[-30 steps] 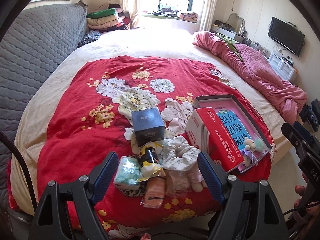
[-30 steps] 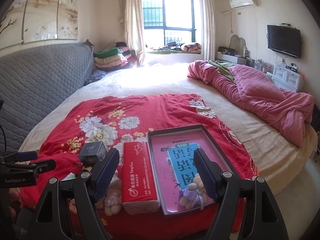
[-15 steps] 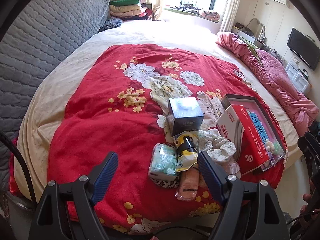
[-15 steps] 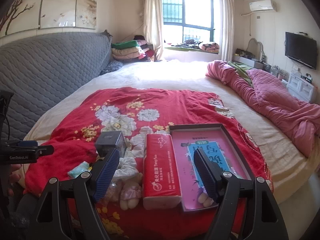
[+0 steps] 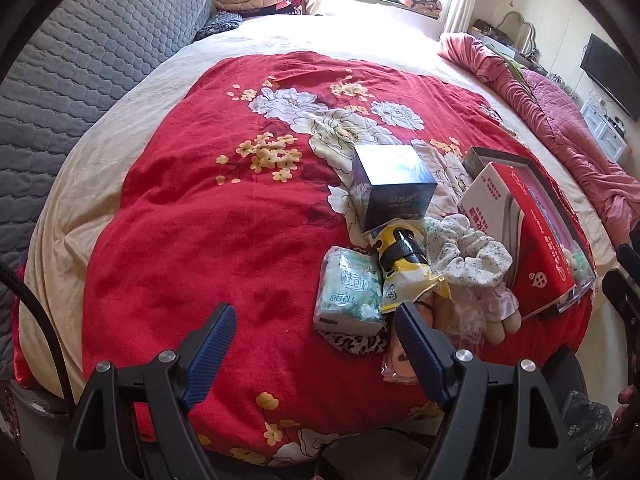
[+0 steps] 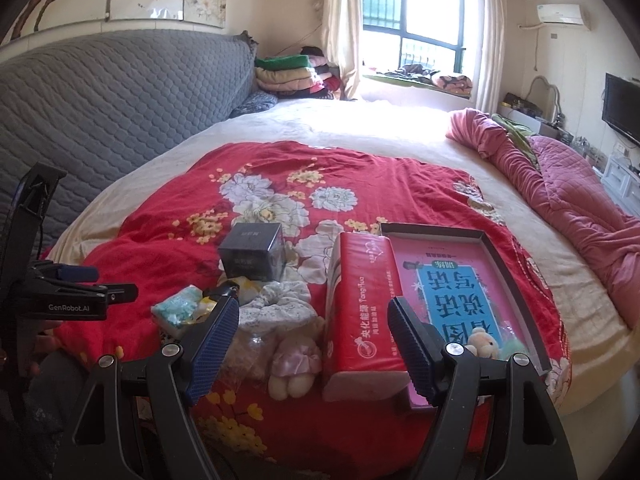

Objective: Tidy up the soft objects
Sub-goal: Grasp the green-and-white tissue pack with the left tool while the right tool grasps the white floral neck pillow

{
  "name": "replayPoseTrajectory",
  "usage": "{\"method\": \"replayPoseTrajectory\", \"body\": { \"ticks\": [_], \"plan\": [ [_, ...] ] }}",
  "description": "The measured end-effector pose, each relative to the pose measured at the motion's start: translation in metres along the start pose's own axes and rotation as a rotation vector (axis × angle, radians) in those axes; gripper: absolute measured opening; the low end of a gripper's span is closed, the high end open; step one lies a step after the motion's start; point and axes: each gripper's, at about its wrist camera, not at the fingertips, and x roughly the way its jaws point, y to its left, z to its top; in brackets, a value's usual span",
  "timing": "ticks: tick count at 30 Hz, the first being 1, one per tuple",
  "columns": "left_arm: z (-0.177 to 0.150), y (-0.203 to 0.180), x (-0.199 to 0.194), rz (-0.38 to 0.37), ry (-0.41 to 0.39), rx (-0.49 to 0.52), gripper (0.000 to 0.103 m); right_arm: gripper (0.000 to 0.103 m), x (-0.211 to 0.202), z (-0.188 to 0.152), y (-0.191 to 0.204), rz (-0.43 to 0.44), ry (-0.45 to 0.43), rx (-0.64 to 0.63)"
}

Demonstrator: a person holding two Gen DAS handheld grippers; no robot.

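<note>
1. Both your hand-held grippers, left [image 5: 316, 338] and right [image 6: 314, 330], hung with jaws apart, holding nothing.
2. The soft things lay lower right in the left view: tissue pack [image 5: 348, 290], scrunchie [image 5: 466, 254], doll [image 6: 296, 362].
3. You probably did best taking the pack first, squarely across its short sides, clear of the box [image 5: 394, 184].

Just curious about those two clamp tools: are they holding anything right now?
No. The left gripper and right gripper are both open and empty above the bed.
</note>
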Motion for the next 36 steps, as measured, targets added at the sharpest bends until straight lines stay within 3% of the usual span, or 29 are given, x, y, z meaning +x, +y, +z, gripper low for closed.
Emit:
{"method": "replayPoseTrajectory", "body": {
  "ticks": [11,21,27,36],
  "plan": [
    [-0.013,-0.019,0.049,-0.019,0.097,0.093,0.081,0.078,0.035,-0.015,0.010,0.034,0.072,-0.011],
    [-0.007,-0.012,0.072,-0.020,0.128,0.072,0.081,0.078,0.063,-0.016,0.018,0.049,0.111,-0.047],
    [-0.002,-0.001,0.075,-0.042,0.119,0.047,0.081,0.078,0.087,-0.015,0.032,0.055,0.150,-0.144],
    [0.005,0.015,0.076,-0.093,0.104,-0.007,0.081,0.078,0.124,-0.017,0.058,-0.046,0.164,-0.330]
  ]
}}
